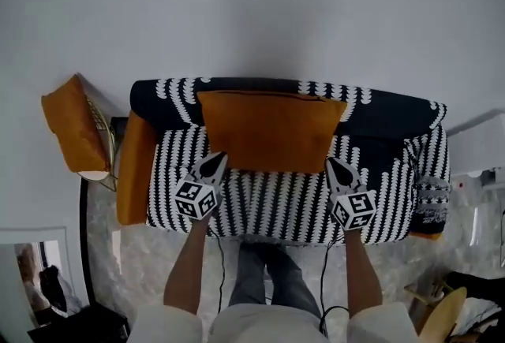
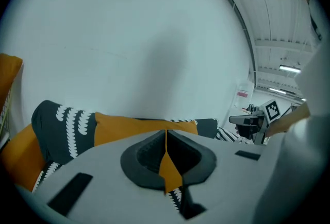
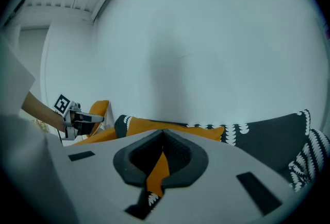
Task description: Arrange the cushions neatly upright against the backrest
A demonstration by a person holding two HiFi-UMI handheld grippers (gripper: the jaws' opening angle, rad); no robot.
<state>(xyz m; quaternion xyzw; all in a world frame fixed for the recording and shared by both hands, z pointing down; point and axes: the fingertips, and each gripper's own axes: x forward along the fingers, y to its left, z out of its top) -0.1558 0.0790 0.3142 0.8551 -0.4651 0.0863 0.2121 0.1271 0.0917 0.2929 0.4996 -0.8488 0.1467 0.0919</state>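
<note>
An orange cushion [image 1: 270,130] stands upright against the backrest of a black-and-white patterned sofa [image 1: 371,199]. My left gripper [image 1: 215,158] is shut on the cushion's lower left corner, and orange fabric [image 2: 168,166] shows pinched between its jaws. On the lower right corner my right gripper [image 1: 334,164] is shut, with orange fabric [image 3: 157,166] caught in its jaws. In both gripper views the cushion's top edge [image 2: 139,126] [image 3: 170,127] runs along the dark backrest.
An orange seat pad or cushion [image 1: 136,168] lies along the sofa's left end. Another orange cushion [image 1: 71,128] sits on a wire chair at the far left. A white unit [image 1: 481,146] stands to the right. The wall rises behind the sofa. The person's legs [image 1: 264,278] stand at the sofa's front.
</note>
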